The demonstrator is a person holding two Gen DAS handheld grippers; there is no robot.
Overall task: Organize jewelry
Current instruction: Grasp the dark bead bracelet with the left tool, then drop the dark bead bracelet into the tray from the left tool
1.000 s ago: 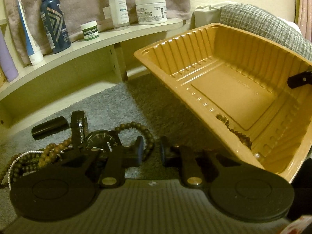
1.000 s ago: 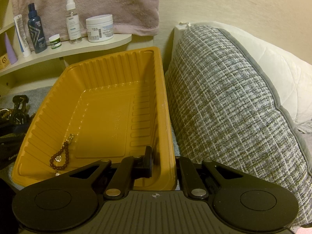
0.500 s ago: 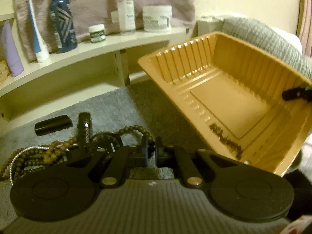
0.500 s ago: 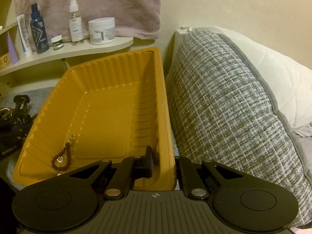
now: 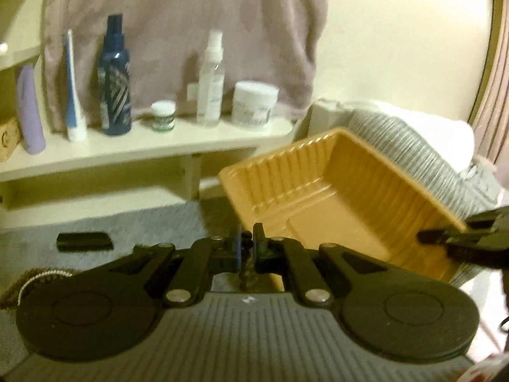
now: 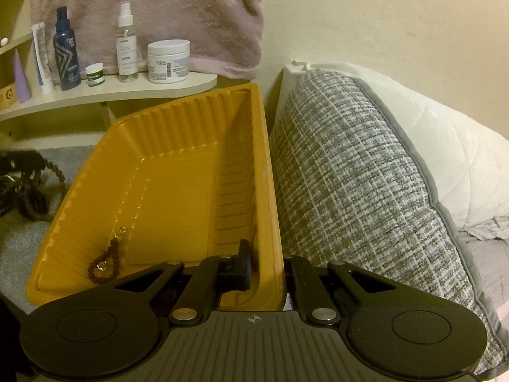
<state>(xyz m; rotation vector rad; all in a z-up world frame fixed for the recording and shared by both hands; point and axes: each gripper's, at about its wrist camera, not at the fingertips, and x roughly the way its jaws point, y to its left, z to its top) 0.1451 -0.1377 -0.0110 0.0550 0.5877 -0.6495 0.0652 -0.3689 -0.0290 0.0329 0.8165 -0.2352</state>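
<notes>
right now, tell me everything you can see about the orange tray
The orange tray is a thin, glossy, moulded plastic tub with ribbed walls and a flat floor. It is tilted, and the right gripper is clamped on its right wall. A dark bead bracelet lies in its low corner. It sits beside the grey woven cushion.

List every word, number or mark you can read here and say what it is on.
No words read with certainty.
Clear spray bottle: short label word, too small.
White jar: barcode and print, too small.
Blue bottle: chevron pattern, text too small.
Small green jar: label blurred.
Wooden box: round mark, cut off.
Right gripper: crosshair sign on its body.
</notes>
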